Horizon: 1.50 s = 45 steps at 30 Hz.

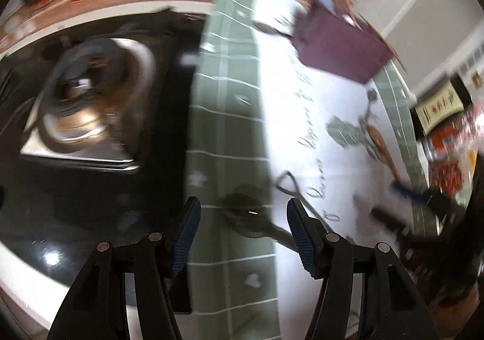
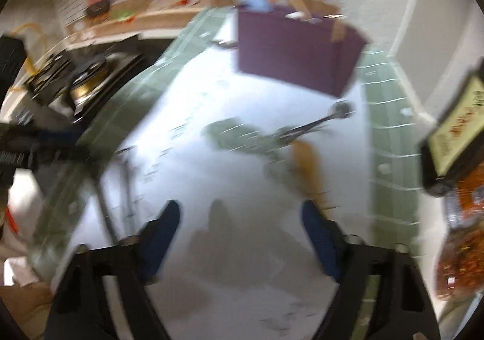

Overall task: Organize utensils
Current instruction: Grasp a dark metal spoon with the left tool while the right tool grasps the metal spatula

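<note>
Both grippers hang over a white cloth [image 2: 230,188] with a green checked border [image 1: 230,97], and both pictures are blurry. Left gripper [image 1: 243,219] has its blue pads apart with nothing pinched; a dark metal spoon [image 1: 246,216] lies on the cloth right between and just past the tips, its handle running off under the right-hand finger. A thin black-handled tool with a loop end [image 1: 287,182] lies just beside the spoon. Right gripper [image 2: 240,219] is also spread wide and holding nothing; only bare cloth and its own shadow sit between the fingers.

Farther out lie a wooden spoon [image 2: 308,170] and a long metal utensil with a round end [image 2: 341,108], close together near a green patch. A purple box [image 2: 293,49] stands at the far end of the cloth with things sticking out of its top. A stove burner [image 1: 90,91] sits on the black hob beside the cloth. Packets with orange labels [image 2: 462,249] crowd the right edge.
</note>
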Tool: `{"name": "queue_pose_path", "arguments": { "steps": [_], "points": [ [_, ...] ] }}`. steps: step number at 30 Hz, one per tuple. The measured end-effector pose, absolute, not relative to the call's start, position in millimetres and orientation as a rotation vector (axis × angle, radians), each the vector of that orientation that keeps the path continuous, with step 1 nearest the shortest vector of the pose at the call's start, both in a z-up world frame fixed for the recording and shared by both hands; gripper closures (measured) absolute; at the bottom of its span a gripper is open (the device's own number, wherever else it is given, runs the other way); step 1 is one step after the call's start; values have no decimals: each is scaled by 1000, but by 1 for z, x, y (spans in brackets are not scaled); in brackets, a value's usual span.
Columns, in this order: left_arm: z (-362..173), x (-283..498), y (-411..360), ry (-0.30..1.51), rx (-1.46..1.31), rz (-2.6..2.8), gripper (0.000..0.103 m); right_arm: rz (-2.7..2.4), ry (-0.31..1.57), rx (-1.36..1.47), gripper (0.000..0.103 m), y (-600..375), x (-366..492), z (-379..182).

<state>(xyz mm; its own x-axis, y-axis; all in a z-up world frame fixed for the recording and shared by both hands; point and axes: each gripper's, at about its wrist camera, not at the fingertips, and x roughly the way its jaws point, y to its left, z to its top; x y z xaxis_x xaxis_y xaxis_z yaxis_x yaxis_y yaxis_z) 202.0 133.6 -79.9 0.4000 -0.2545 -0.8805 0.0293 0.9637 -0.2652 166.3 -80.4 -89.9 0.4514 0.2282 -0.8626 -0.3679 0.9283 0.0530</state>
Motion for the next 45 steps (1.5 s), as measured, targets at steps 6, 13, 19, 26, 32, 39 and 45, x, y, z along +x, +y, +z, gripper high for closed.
{"name": "queue_pose_path", "arguments": {
  "steps": [6,13,19,26,32,39,45],
  "points": [
    [-74,189,164,1128,-257,-92,36,528,1060,-190,72,-22,159,-99],
    [-95,175,137,1214,-259,-200,35,513,1054,-335,98,3,158,-113],
    [-115,184,105,1290,-282,-259,35,375,1079,-256,98,-54,177,-115],
    [-118,218,80,1297,-248,-221,35,229,1097,-148,98,-122,185,-117],
    [-119,243,38,1287,-130,-259,34,225,1087,-89,98,-137,175,-117],
    [-120,263,-2,1268,-55,-332,29,247,1073,-38,94,-140,174,-117],
    [-121,259,-12,1240,70,-365,29,286,1062,16,62,-135,169,-117]
  ]
}}
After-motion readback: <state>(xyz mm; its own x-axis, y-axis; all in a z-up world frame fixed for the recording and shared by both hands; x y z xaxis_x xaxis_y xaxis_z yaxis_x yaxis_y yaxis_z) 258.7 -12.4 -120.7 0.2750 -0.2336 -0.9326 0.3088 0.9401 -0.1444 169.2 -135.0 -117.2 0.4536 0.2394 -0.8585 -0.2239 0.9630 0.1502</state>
